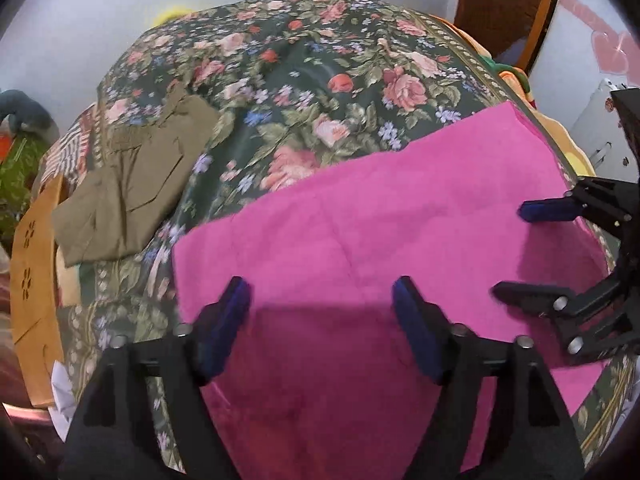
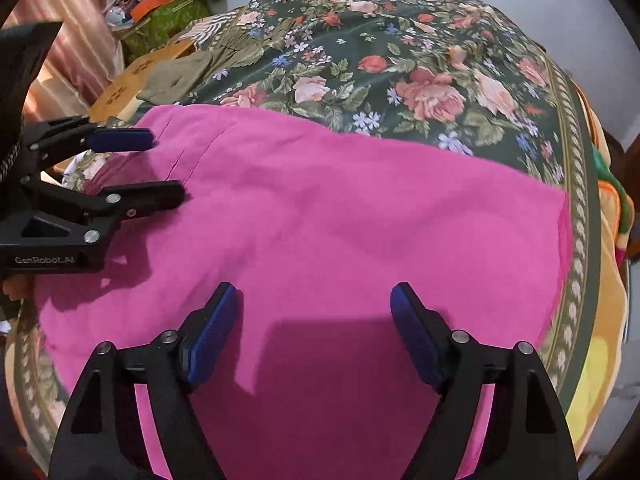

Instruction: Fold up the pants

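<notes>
Hovering both my grippers, left [image 1: 320, 320] and right [image 2: 314, 324], fingers spread wide and holding nothing, over pink pants [image 2: 320, 216] lying flat beneath and ahead of them.

Home bedroom — floral bedspread [image 1: 320, 80], folded olive garment [image 1: 132, 184], wooden door [image 1: 508, 4], cluttered corner [image 2: 156, 4]

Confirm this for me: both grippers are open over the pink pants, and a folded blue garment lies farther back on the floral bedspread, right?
Not quite: the folded garment is olive green, not blue, as the left wrist view shows. Both the left gripper and right gripper are open over the pink pants on the floral bedspread.
</notes>
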`<state>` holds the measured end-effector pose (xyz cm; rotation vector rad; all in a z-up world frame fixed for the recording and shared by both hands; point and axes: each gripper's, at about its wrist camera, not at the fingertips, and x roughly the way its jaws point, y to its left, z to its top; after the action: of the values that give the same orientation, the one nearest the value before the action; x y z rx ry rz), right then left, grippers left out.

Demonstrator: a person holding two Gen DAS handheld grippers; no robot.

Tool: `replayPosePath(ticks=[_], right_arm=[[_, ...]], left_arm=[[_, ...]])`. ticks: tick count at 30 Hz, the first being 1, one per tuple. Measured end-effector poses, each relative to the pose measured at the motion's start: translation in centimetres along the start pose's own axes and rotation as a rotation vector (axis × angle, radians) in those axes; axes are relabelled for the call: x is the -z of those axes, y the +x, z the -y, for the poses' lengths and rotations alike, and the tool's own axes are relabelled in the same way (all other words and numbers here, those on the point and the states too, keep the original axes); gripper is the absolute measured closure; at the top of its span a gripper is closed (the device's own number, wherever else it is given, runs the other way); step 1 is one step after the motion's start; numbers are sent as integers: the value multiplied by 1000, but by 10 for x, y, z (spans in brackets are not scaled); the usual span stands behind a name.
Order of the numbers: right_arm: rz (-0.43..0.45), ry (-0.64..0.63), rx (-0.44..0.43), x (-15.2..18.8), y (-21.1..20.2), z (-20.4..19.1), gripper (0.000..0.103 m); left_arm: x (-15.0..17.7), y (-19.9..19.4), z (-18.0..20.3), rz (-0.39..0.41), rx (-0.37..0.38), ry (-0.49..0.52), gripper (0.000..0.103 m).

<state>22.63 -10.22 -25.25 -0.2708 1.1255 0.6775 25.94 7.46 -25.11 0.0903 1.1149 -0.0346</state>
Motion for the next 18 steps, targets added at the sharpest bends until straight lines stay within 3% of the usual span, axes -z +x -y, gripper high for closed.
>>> replayPosePath(ticks=[6,10,18], right_arm=[[3,-20,40,22,-13,-4,27],[4,-1,56,37,-23,-6,27],[32,80,75,70,-48,3,27]], left_arm=[[30,-18,-17,18,52,-109,21],[50,-31,-23,36,38,-148,16],[82,-52,-31,54,42,-216,16]])
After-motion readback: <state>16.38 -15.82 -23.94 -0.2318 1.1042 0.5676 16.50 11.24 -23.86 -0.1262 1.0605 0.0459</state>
